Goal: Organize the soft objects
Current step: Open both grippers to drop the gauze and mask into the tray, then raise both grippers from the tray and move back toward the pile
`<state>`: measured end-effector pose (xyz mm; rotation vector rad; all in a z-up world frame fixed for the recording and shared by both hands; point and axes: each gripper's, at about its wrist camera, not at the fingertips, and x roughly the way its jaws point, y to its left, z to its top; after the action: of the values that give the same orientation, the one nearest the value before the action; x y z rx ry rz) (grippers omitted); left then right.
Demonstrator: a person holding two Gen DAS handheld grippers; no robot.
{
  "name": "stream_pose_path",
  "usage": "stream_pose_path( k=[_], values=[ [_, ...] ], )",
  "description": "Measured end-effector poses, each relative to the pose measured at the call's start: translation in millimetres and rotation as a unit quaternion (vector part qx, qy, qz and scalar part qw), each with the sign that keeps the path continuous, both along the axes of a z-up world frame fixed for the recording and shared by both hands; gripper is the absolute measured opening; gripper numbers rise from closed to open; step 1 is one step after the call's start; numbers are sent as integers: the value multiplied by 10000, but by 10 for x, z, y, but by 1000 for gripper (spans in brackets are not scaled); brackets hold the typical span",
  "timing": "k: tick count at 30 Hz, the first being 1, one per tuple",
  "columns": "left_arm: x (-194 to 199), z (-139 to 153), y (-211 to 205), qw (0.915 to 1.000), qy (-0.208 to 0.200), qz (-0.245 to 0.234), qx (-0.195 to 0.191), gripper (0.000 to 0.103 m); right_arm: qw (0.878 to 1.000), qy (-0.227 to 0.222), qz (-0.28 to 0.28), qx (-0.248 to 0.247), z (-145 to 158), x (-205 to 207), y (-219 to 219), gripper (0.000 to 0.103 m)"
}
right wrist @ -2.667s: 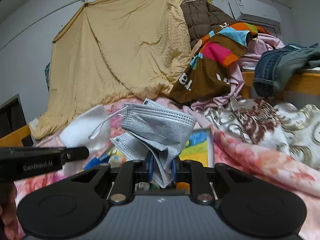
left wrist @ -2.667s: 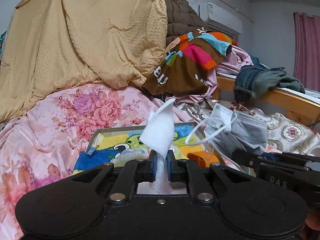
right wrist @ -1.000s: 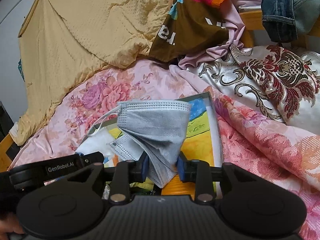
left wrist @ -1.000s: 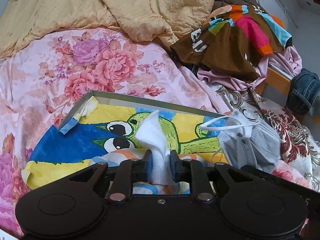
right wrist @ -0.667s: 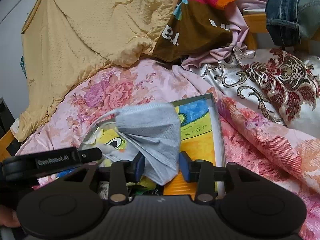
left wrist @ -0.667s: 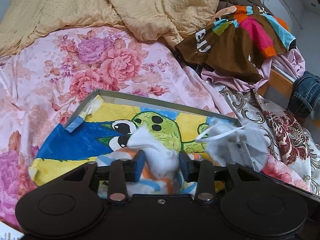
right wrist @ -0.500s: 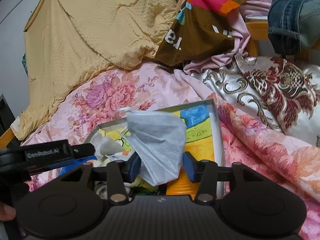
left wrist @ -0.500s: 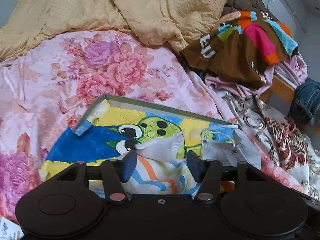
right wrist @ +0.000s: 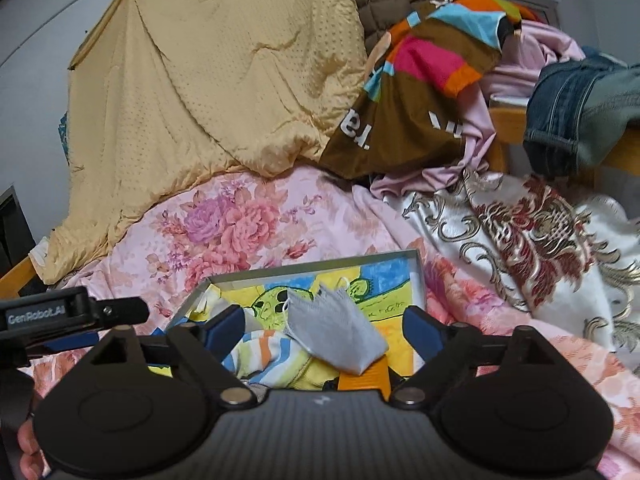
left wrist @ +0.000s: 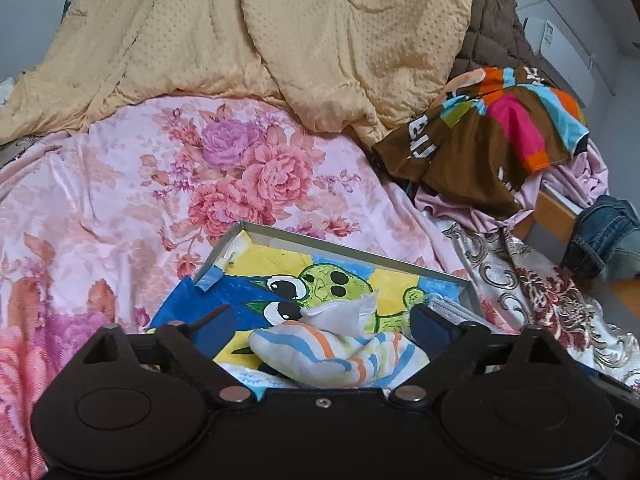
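A shallow box with a cartoon-frog lining (left wrist: pixel 352 256) (right wrist: pixel 396 276) lies on the floral bedspread. In the left wrist view, my left gripper (left wrist: pixel 320 330) is open and empty above it; a white mask (left wrist: pixel 340 314) lies loose on a striped cloth (left wrist: pixel 340 358) in the box. In the right wrist view, my right gripper (right wrist: pixel 324 328) is open and empty; a grey mask (right wrist: pixel 336 330) lies in the box, partly on the striped cloth (right wrist: pixel 264 350). The grey mask's edge also shows in the left wrist view (left wrist: pixel 448 306). The left gripper's side (right wrist: pixel 68 316) shows at the left.
A pink floral bedspread (left wrist: pixel 120 216) covers the bed. A tan quilt (left wrist: pixel 260 32) hangs behind. A brown multicoloured shirt (right wrist: pixel 416 88), pink cloth, jeans (right wrist: pixel 580 112) on a wooden rail and a white brocade cover (right wrist: pixel 532 248) lie to the right. An orange item (right wrist: pixel 364 378) sits in the box.
Both grippers lowered over the box and opened. The white mask dropped from the left one and the grey mask from the right one; both now lie in the box.
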<state>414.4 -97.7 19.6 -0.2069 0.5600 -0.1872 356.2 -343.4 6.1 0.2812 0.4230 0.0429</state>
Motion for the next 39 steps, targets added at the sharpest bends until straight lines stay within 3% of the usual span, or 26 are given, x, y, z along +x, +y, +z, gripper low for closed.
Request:
stream_pose_path(
  k=[9, 19, 27, 39],
  values=[
    [-445, 147, 104, 9998, -83, -134, -113, 101, 9992, -252, -147, -260, 292, -480, 87, 102],
    [-962, 305, 191, 9988, -341, -339, -118, 102, 9969, -428, -78, -650, 459, -1012, 271, 103],
    [-1362, 285, 393, 9991, -370, -163, -110, 102, 9966, -398, -32, -722, 425, -1297, 432, 103],
    [-1907, 113, 631, 9991, -335, -261, -25, 102, 9947, -464, 66, -918, 275, -1722, 681, 103]
  ],
)
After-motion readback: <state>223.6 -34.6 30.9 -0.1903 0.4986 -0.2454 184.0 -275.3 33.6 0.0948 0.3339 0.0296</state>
